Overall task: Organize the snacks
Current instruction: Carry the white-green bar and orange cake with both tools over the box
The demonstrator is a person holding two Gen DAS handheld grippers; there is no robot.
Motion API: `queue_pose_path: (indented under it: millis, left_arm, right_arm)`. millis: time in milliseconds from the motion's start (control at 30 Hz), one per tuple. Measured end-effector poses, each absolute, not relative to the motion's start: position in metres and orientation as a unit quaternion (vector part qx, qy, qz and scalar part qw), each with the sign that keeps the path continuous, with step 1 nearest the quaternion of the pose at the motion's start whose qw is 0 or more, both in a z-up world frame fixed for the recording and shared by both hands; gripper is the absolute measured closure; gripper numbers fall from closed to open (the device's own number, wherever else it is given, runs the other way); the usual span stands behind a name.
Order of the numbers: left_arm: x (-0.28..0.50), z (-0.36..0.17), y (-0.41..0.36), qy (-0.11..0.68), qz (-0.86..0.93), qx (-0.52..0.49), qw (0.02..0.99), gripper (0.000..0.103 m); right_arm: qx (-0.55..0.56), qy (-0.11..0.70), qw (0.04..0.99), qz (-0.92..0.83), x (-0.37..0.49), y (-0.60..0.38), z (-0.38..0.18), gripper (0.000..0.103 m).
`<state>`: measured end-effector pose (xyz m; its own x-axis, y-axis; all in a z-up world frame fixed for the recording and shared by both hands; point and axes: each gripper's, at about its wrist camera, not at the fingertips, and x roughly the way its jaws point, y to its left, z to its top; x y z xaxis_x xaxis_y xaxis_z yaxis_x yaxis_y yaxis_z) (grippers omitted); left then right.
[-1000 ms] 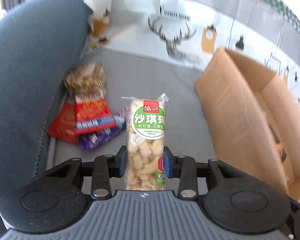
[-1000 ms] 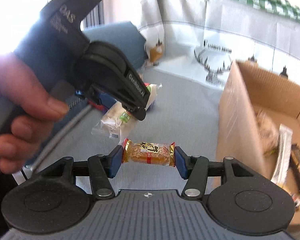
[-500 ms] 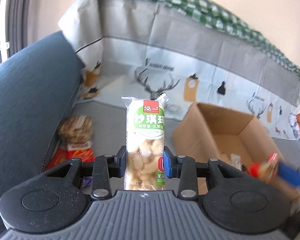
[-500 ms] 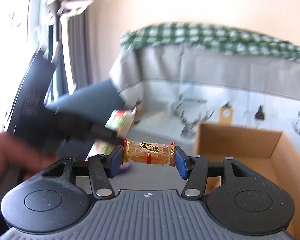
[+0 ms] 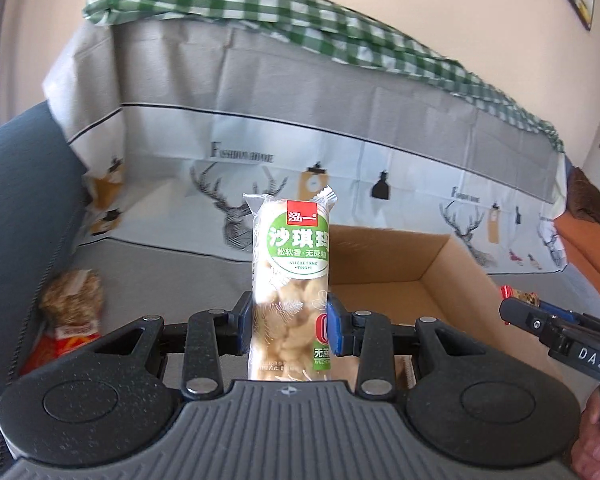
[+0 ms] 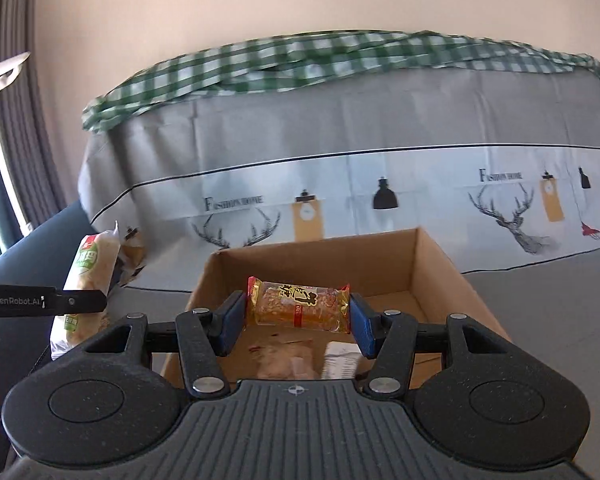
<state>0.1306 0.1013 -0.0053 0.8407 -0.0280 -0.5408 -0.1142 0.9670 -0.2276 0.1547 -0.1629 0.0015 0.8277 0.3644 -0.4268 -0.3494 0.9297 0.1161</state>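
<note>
Jaws of left gripper (image 5: 287, 326) clenched on sachima pack (image 5: 290, 280), right gripper (image 6: 298, 314) on gold snack bar (image 6: 298, 306), prob. above cardboard box (image 6: 436, 264).

Green-labelled pastry pack (image 5: 290, 292) stands upright, pinched at its lower half, clear wrap showing pale chunks. Gold-and-red snack bar (image 6: 298, 304) lies crosswise, gripped end to end, above the open cardboard box (image 6: 432, 264), where a few packets (image 6: 288, 360) already lie.

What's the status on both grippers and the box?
Left gripper clamps green-label snack. Right gripper clamps gold bar. Cardboard box ahead, open, unobstructed.
</note>
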Motion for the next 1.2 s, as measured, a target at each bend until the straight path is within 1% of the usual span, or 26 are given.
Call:
queue_pose_path:
  millis: [200,700,1200]
  left_arm:
    - [0.149,-0.007,0.083,0.28,0.0,-0.15,0.948,0.063]
    - [0.172,-0.013,0.023,0.276,-0.052,-0.15,0.948,0.063]
    - [0.175,-0.014,0.011,0.269,-0.067,-0.151,0.949,0.063]
  right_arm:
    - [0.004,0.219,0.962,0.164,0.158,-0.184,-0.001,0.046]
    - [-0.039,0.214,0.966,0.142,0.155,-0.207,-0.005,0.046]
    - [-0.06,0.208,0.966,0.142,0.152,-0.205,-0.005,0.046]
